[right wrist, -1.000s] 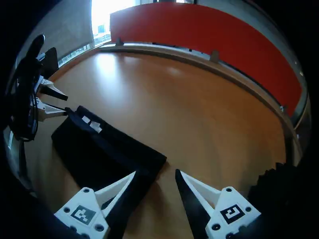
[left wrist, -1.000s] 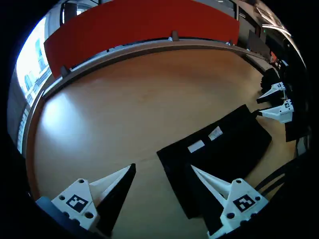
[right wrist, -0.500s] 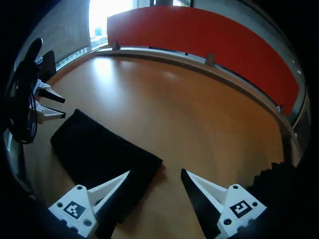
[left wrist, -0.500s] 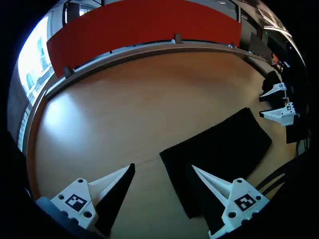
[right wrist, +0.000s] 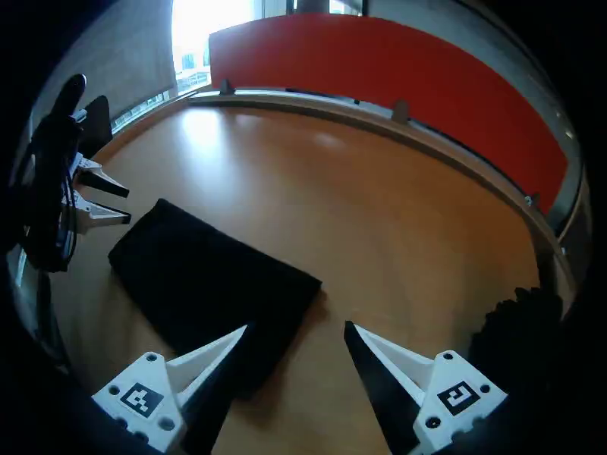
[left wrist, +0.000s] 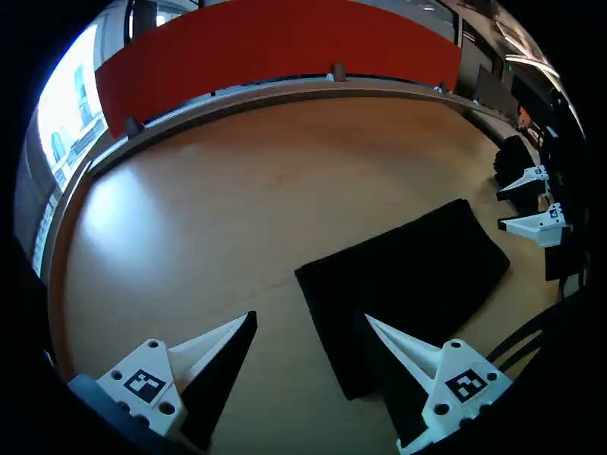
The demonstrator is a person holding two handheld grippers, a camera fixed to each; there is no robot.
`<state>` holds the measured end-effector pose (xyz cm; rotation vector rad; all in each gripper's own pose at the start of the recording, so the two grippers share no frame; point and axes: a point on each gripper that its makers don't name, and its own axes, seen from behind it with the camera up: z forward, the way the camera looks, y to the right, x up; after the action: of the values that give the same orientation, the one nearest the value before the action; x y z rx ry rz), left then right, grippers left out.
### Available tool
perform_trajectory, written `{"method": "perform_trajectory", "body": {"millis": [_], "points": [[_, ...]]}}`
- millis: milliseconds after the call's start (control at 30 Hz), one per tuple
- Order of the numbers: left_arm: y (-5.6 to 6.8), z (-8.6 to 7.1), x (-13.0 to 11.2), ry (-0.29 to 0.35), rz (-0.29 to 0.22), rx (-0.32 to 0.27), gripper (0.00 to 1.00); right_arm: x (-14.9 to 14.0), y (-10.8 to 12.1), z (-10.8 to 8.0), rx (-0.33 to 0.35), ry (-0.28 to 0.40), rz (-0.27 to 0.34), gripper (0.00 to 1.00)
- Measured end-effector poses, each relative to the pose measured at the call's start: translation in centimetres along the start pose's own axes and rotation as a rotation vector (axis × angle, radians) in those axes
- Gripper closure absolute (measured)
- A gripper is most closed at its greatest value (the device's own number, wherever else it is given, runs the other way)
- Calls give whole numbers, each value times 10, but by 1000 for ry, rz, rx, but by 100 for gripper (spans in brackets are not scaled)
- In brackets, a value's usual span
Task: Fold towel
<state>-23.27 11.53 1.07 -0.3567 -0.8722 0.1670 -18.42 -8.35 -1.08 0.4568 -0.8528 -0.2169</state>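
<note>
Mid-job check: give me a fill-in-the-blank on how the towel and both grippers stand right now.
1. The folded towel lying flat on the wooden table is ____ in colour.
2. The left gripper is ____ and holds nothing.
3. The right gripper is ____ and not gripping the towel.
4. Along the table's far edge stands a ____ partition.

Missing words: black; open; open; red.
</note>
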Motion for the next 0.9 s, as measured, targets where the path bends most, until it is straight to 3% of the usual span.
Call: {"method": "perform_trajectory", "body": {"millis": [500, 900], "points": [[15, -17, -37, -25, -50, -2, 6, -31, -23, -28, 11, -8, 27, 11], [13, -23, -44, -23, -72, 10, 6, -32, -22, -30, 15, -8, 16, 11]]}}
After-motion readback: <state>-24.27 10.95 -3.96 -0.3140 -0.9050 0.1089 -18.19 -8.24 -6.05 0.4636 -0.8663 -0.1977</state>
